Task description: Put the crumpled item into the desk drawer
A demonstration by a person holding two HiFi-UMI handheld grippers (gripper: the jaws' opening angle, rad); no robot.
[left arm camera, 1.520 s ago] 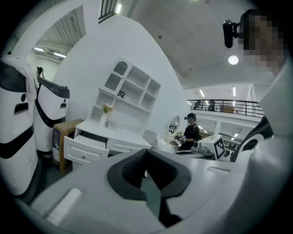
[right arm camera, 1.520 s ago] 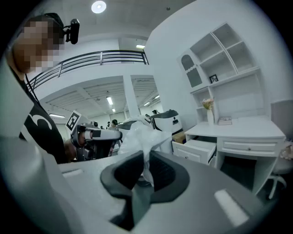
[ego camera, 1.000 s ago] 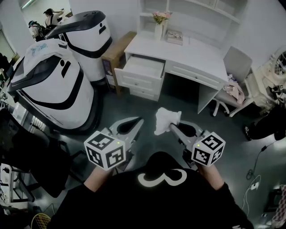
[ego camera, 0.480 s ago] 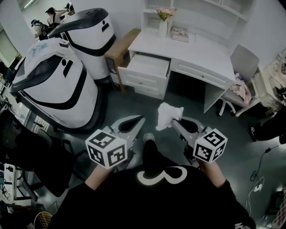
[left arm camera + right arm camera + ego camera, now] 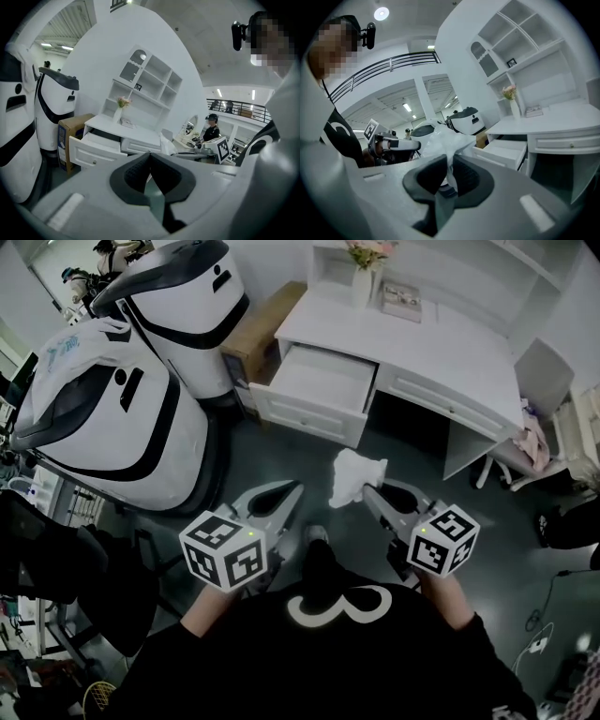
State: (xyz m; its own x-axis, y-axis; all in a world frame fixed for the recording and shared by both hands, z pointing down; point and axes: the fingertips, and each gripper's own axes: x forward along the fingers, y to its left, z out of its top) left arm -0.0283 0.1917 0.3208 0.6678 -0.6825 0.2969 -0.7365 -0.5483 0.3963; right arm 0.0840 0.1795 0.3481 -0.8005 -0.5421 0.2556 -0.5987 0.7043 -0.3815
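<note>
Crumpled item (image 5: 354,474): white, thin, wrinkled

Two white-black machines (image 5: 112,418) left; cardboard box (image 5: 267,326) beside them; flower vase (image 5: 364,282) near book (image 5: 401,301); chair (image 5: 544,379) right.

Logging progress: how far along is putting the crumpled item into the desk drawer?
Done: the white desk drawer stands pulled open, and the crumpled white item is picked up. In hand: the right gripper is clamped on it, short of the desk; the left gripper is shut and empty. Left: carry it over and release it in the drawer.
</note>
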